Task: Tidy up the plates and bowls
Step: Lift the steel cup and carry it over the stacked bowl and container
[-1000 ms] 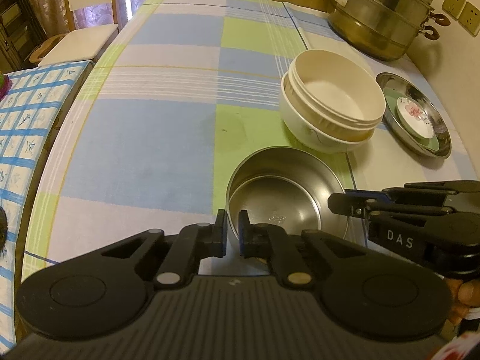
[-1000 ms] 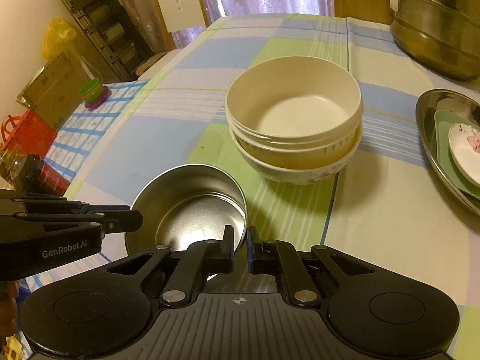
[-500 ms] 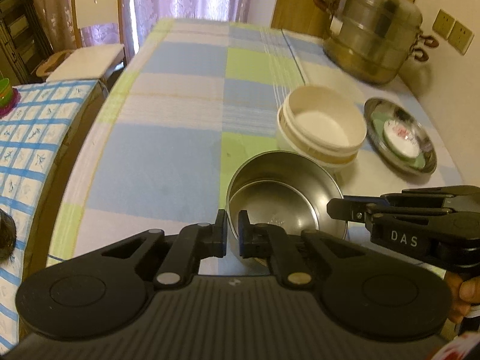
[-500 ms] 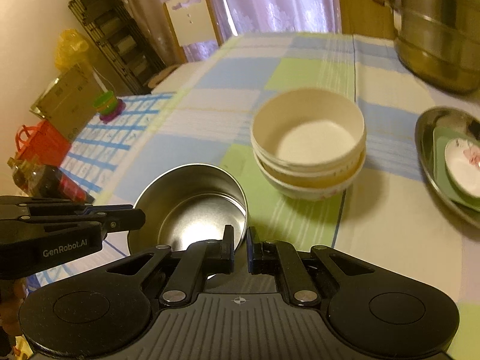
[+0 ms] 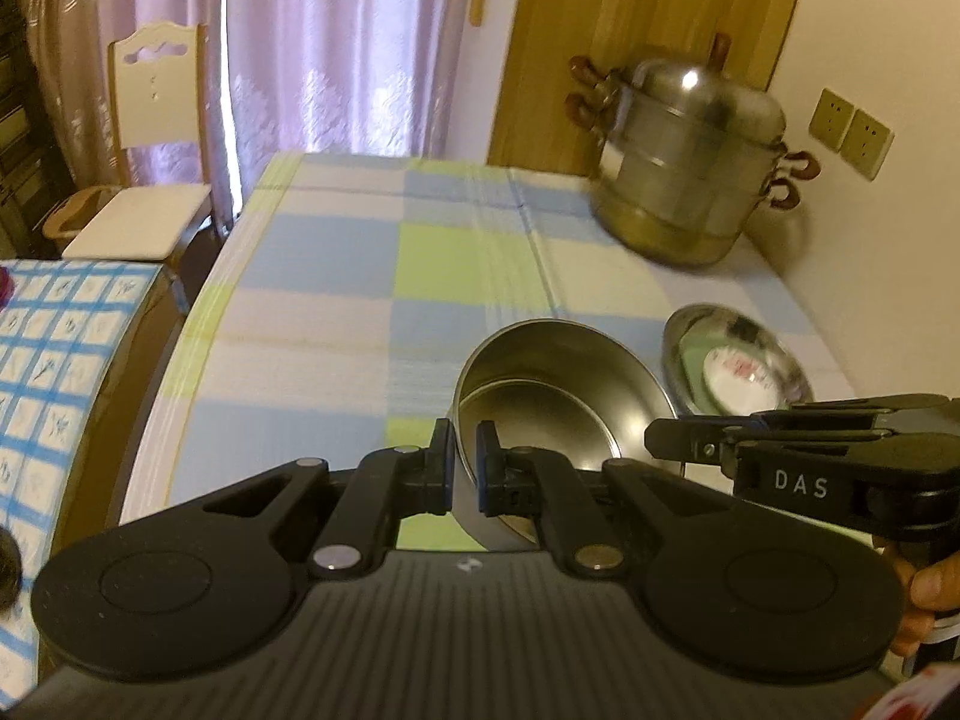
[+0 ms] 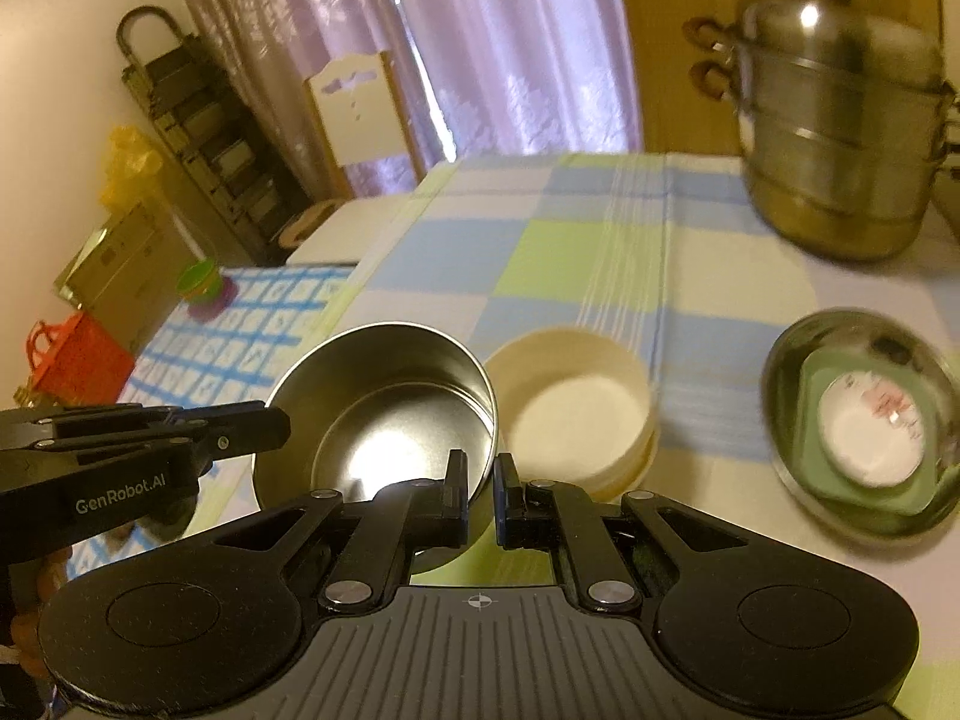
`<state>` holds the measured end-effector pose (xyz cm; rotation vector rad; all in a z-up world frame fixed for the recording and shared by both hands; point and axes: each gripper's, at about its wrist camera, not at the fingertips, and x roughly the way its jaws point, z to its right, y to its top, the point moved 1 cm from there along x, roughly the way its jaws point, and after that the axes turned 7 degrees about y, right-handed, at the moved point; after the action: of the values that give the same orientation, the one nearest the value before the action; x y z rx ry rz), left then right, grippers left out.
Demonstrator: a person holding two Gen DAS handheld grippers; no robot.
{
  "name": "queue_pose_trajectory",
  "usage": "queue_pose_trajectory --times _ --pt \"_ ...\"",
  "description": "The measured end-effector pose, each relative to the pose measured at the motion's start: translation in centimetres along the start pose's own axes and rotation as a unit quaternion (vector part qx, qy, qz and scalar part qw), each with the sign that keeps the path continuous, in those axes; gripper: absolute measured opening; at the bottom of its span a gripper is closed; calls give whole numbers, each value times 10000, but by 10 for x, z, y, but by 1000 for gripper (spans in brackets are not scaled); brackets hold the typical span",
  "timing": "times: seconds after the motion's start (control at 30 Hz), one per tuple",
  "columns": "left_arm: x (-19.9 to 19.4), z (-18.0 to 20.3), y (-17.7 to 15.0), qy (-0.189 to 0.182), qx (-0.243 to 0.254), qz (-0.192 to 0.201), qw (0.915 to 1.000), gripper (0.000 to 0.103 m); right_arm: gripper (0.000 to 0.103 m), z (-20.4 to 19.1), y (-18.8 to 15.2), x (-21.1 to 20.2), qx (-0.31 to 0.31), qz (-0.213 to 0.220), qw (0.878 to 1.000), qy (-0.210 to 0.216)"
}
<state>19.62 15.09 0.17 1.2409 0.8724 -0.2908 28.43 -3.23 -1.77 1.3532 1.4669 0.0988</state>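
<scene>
Clearly, the steel bowl (image 5: 552, 414) is clamped at its rim from two sides: the left gripper (image 5: 462, 468) is pinched onto the near wall, and the right gripper (image 6: 478, 495) is pinched onto the wall at the opposite side. It appears to be held above the checked tablecloth (image 5: 336, 300), tipped slightly. The bowl is judged to be light, stiff and thin-walled, with a smooth polished surface that may slip between flat pads, so a two-sided hold on the rim seems sensible; denting is the likelier risk, not breakage. The cream bowls (image 6: 573, 414) look more brittle and would be better set into gently.

From the right wrist view, the cream stack is seen just beside the steel bowl, and a steel dish (image 6: 864, 426) carrying a green plate (image 6: 870, 492) and a small floral plate (image 6: 870, 426) is shown well apart. From the left wrist view, the cream stack is hidden behind the held bowl, yet the steamer pot (image 5: 690, 162) is seen whole.
</scene>
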Motion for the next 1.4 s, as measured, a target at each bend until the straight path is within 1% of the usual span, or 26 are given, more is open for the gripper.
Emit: queue_pose_trajectory --times 0.23,0.5,0.73,0.93,1.4 --pt "15 17 21 -200 12 61 9998 6 8 22 22 -11 86 194 9997 -150" --pt "41 30 35 -264 -15 -39 9996 6 8 45 35 -4 239 140 9993 -264" --pt "63 32 33 -276 -88 -189 9994 6 8 59 41 10 314 107 9988 -358" --pt "79 32 28 -238 -113 -357 9990 6 8 70 39 23 368 39 9987 -349" --pt "98 32 24 -182 -122 -559 9982 6 8 83 36 39 464 -113 9984 -290"
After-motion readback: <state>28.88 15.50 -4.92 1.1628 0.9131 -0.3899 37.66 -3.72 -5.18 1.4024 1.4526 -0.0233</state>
